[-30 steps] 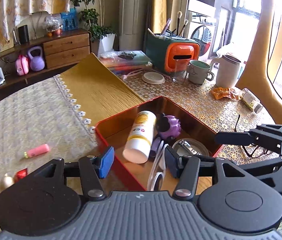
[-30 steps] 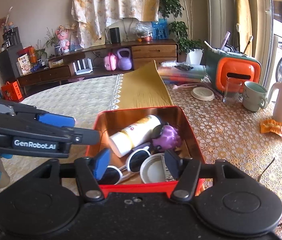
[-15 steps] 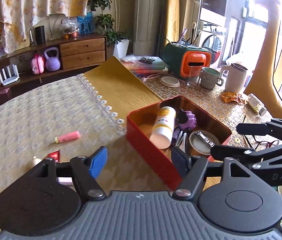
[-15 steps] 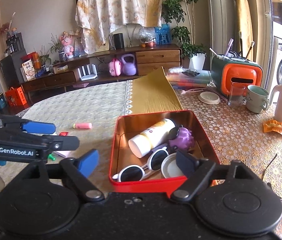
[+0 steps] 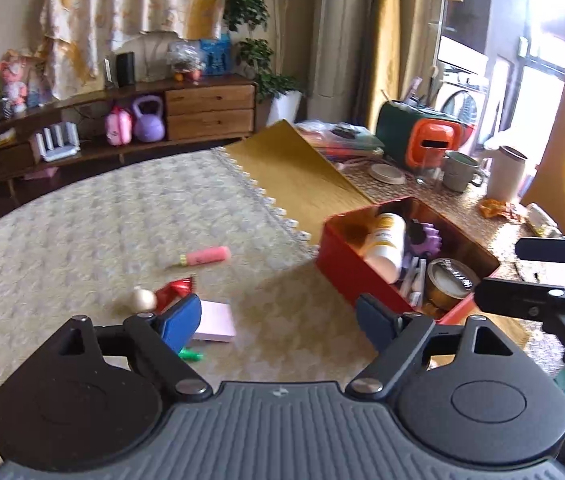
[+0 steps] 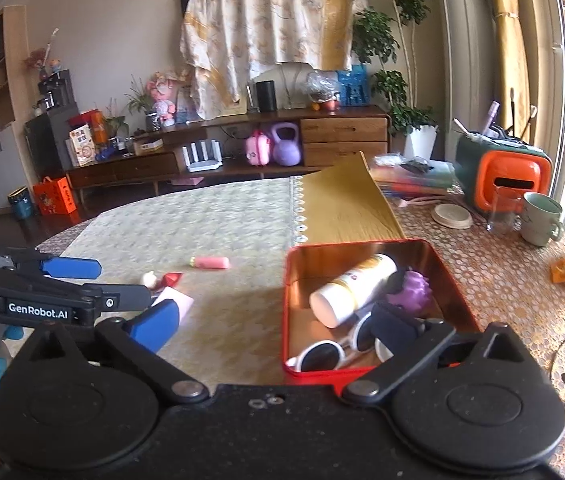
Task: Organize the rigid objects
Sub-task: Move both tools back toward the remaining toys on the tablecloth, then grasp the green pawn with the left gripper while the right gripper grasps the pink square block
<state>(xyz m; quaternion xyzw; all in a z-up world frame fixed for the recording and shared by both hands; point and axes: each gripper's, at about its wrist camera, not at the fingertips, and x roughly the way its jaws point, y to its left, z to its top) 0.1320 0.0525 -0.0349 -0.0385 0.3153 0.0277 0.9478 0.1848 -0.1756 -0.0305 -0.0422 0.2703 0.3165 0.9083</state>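
both tools empty w/ fingers spread. left tool (image 5: 278,320) hangs over the loose bits on the tabletop (image 5: 82,240): pink sticky pad (image 5: 214,320) just ahead by its left finger, red wrapper (image 5: 174,288) & small cream ball (image 5: 143,299) a bit further, pink highlighter (image 5: 204,257) beyond. prob lining up for a pick, since those are what's left outside. red tin (image 6: 362,368) sits right in front of right tool (image 6: 274,324), already holding white bottle (image 6: 352,288), purple toy (image 6: 412,290), white sunglasses (image 6: 330,354), so it's the drop spot, kept close for short carries.
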